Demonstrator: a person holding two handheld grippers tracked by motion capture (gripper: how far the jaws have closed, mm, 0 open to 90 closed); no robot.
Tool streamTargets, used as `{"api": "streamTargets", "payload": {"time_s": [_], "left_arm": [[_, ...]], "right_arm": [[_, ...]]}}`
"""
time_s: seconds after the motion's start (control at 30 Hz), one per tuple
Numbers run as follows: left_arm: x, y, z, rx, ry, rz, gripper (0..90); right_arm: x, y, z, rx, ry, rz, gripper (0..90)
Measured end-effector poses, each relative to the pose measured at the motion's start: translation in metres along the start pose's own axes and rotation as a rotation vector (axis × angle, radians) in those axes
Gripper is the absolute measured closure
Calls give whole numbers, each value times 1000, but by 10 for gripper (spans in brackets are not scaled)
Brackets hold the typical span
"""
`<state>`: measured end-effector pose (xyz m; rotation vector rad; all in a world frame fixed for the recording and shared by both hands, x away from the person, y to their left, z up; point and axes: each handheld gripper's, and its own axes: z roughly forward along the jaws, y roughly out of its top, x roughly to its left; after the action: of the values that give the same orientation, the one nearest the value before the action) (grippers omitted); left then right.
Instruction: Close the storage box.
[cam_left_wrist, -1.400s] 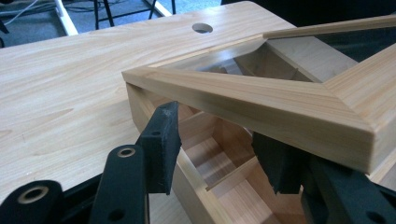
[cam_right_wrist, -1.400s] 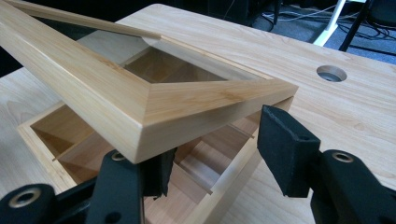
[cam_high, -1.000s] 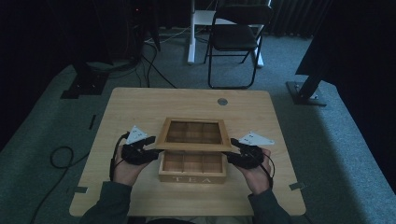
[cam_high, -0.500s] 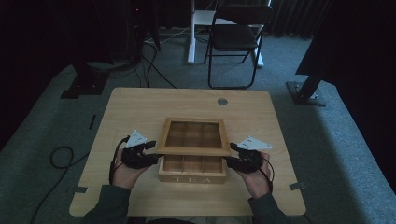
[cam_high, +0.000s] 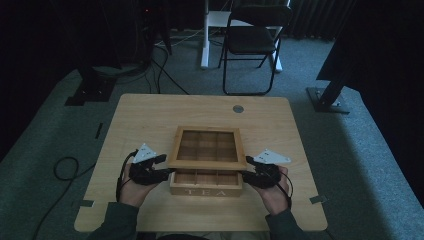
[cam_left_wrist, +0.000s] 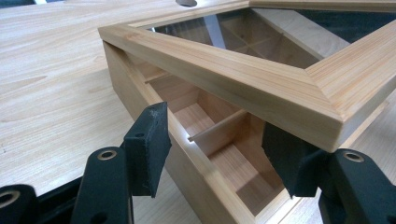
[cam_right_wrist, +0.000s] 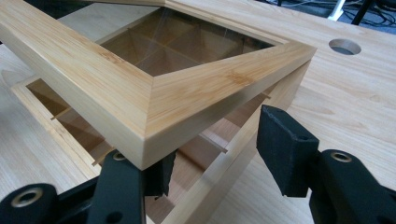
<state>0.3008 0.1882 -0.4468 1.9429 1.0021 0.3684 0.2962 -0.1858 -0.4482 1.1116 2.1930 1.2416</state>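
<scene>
Tea box (cam_high: 205, 183) set at table's (cam_high: 150, 120) near edge, glazed lid (cam_high: 207, 148) raised ajar, left gripper (cam_high: 161, 167) jaws just opening, straddling box wall, right gripper (cam_high: 248, 174) jaws parted under lid corner

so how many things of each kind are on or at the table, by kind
wooden tea box: 1
glass-paned lid, tilted up over the box: 1
grippers, left gripper and right gripper: 2
folding chair behind the table: 1
total: 5
</scene>
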Motion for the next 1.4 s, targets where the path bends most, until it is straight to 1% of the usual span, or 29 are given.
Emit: {"api": "streamTargets", "payload": {"time_s": [0.2, 0.3, 0.43, 0.53, 0.63, 0.77, 0.93, 1.13, 1.4], "left_arm": [[-1, -5, 2, 15, 0, 2, 419], [-1, -7, 3, 17, 1, 2, 419], [-1, -9, 4, 20, 1, -2, 420], [-2, -11, 4, 24, 1, -6, 420], [-2, -13, 5, 30, 4, -3, 419], [-1, -15, 6, 29, -4, -13, 417], [-2, -16, 7, 38, -4, -6, 419], [-5, -20, 7, 41, -22, -4, 422], [-7, -25, 8, 43, -16, -1, 422]], "right_arm": [[0, -6, 0, 18, 8, 6, 461], [0, -8, 0, 24, 6, 0, 461], [3, -10, -2, 26, 14, -4, 461], [5, -12, -2, 27, 2, -10, 463], [8, -15, -2, 27, 4, -11, 466], [9, -16, -1, 37, 4, -13, 468], [10, -17, 0, 39, 0, -16, 470], [11, -19, 1, 49, -5, -21, 470], [10, -24, 3, 59, 3, -18, 460]]}}
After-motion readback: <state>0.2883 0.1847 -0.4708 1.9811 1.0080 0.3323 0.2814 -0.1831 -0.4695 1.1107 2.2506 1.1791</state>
